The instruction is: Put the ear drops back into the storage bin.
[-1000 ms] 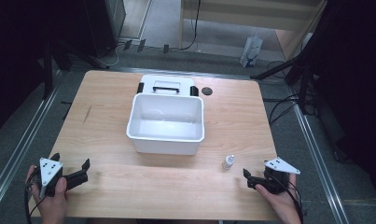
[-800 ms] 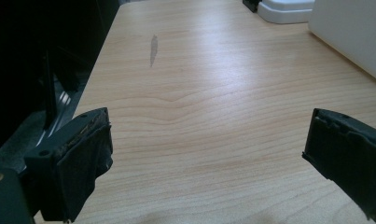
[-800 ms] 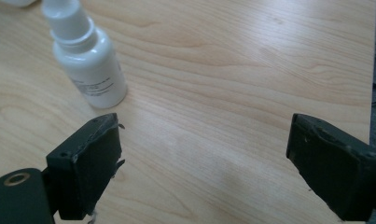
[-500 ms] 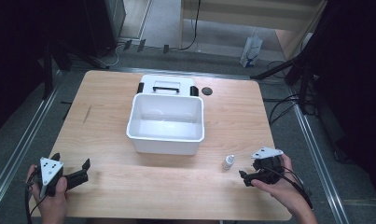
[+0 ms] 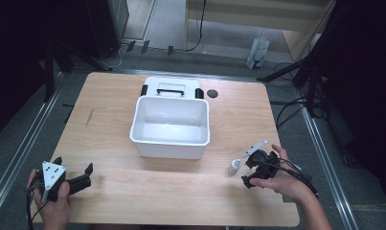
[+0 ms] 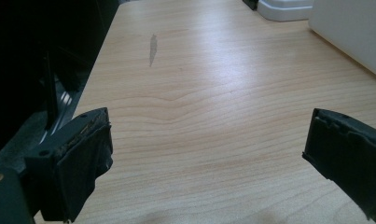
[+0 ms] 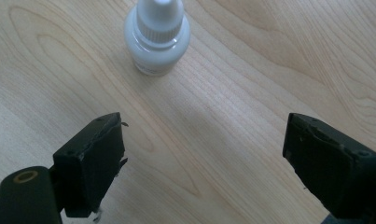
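A small white dropper bottle (image 5: 234,166) stands upright on the wooden table (image 5: 109,120), in front of the white bin's right corner. My right gripper (image 5: 247,171) hovers just to its right, tilted down at the table. In the right gripper view the bottle (image 7: 156,37) stands ahead of the right gripper (image 7: 204,119), whose jaws are open with only bare wood between them. My left gripper (image 5: 73,165) rests near the front left corner, pointing right. The left gripper (image 6: 209,114) is open and empty.
A white rectangular bin (image 5: 169,148) stands empty at the table's middle, with its white lid (image 5: 171,86) with black clips lying behind it. A small dark disc (image 5: 212,93) lies right of the lid. In the left gripper view the bin's wall (image 6: 349,28) is at the far right.
The right hand has moved left and up from the front right corner to beside the bottle, tipping its gripper downward. The left hand has kept still.
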A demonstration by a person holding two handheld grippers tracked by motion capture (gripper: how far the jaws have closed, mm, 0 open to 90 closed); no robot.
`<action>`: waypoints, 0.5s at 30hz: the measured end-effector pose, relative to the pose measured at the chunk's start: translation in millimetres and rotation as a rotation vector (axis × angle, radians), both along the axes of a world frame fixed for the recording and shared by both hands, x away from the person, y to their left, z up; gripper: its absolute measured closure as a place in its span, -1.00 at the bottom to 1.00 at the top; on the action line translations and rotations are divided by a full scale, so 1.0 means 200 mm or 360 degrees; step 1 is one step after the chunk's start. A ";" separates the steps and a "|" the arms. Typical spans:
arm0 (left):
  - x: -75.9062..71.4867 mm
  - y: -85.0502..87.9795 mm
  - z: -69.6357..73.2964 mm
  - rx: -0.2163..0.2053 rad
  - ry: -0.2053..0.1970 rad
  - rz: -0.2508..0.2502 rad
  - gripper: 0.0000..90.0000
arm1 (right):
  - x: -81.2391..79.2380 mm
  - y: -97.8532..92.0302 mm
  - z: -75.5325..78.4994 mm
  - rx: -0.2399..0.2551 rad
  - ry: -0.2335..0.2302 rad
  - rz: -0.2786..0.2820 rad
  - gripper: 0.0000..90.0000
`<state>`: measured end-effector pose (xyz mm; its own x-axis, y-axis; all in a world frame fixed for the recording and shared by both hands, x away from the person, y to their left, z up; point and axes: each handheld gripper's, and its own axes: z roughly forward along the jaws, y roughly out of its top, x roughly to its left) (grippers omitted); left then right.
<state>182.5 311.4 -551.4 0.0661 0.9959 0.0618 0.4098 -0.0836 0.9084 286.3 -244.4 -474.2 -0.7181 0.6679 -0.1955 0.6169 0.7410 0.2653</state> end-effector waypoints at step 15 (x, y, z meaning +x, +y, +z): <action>0.01 -0.01 0.00 0.0023 0.0007 -0.0002 -0.97 | 0.08 0.16 0.09 -0.0159 0.0153 0.0077 -0.63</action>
<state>183.7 309.4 -551.7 0.0677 0.9948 0.0760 0.4138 -0.0973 0.9051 302.5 -212.5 -456.6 -0.7678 0.6125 -0.1877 0.5987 0.7903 0.1301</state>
